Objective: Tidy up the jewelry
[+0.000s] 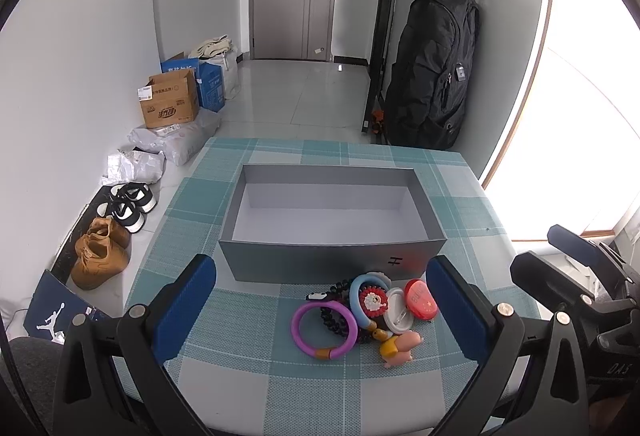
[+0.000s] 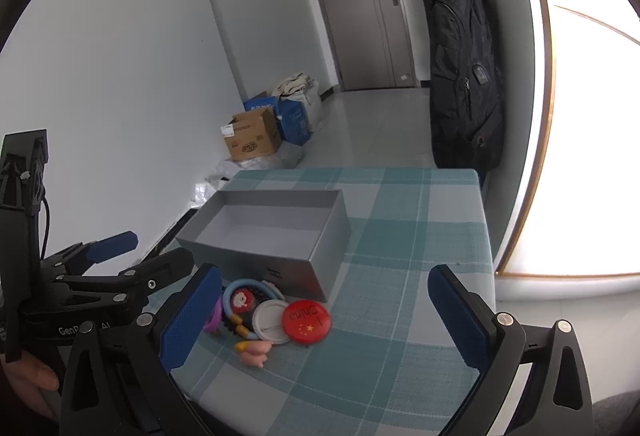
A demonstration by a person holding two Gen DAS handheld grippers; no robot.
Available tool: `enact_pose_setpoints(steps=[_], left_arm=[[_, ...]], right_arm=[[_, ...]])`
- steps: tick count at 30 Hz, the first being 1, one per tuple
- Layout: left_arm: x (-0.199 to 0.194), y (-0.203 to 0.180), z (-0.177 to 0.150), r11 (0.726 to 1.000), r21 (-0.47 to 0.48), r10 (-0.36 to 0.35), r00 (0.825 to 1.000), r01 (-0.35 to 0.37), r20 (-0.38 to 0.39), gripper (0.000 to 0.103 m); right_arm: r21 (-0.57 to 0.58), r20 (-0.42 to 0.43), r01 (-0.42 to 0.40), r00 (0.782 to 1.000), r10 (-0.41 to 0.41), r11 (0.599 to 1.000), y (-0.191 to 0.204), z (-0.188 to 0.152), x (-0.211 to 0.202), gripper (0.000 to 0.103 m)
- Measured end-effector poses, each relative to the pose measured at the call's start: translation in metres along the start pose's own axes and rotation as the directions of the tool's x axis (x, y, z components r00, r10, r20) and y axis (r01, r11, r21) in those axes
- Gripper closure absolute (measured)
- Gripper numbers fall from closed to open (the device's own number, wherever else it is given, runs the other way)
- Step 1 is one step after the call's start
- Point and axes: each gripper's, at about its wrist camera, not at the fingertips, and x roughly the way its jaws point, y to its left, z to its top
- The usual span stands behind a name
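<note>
Both grippers, left gripper and right gripper, are hovering wide open, empty; jewelry pile ahead awaits first grasp, grey box beyond.

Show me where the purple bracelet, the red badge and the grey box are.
purple bracelet (image 1: 301, 316): left wrist view, on its left curve.
red badge (image 2: 306, 319): right wrist view, on the middle of its face.
grey box (image 1: 320, 262): left wrist view, on its near outer wall.

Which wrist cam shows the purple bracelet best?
Left wrist. The purple bracelet lies there as a full ring with its gold clasp, unobstructed between the open left gripper's fingers. On the right wrist view only a purple sliver peeks out beside the right gripper's left finger pad.
</note>
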Motion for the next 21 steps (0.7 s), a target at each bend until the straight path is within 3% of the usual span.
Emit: enact_pose_setpoints(steps=[21], left_arm=[[0.0096,0.0093,0.0043,0.996,-0.062,-0.065,0.997,0.062,-0.051,0.001]], right_arm=[[0.002,-0.013,-0.008,1.000,0.008,1.000,0.0019,0.0003,0.0062,0.000]])
